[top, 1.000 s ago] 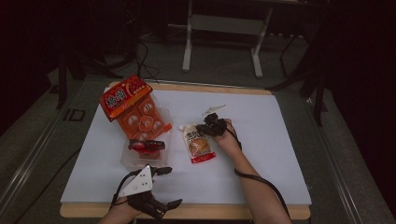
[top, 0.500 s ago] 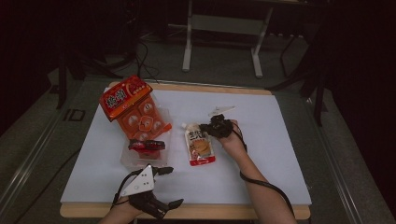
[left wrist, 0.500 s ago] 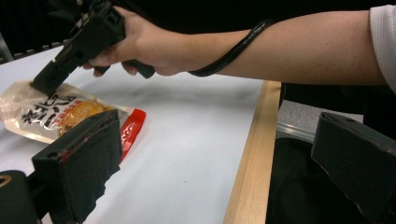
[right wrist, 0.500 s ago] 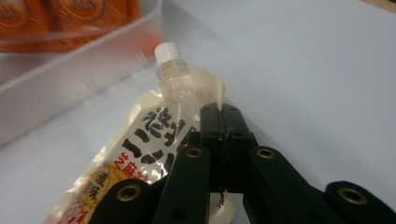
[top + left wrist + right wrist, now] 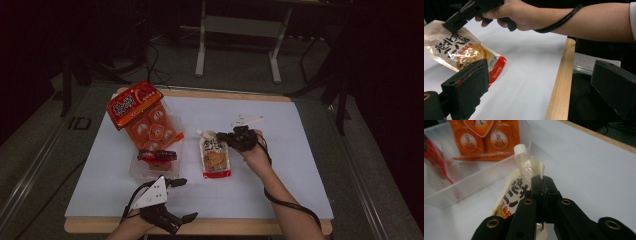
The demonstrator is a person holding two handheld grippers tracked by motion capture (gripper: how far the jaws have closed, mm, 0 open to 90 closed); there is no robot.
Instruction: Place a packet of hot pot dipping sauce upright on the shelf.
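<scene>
Since the earlier frames, the right gripper (image 5: 235,137) has been carrying the spouted pouch (image 5: 215,159) up and toward the table's right side, its top end lifting off the white table cover (image 5: 280,165). Its jaws are pinching the pouch's upper corner just beside the white cap (image 5: 520,149), near the clear plastic tray (image 5: 137,172) holding the orange snack packs (image 5: 150,127). The left gripper (image 5: 182,200) is resting at the table's near edge, its jaws spread wide on nothing.

A flat spouted pouch (image 5: 215,158) with a white screw cap (image 5: 520,148), cream body, black lettering, an orange picture and a red bottom edge. Its cap end is tilted up off the white table (image 5: 300,165), its red end resting beside a clear tray (image 5: 474,180).
</scene>
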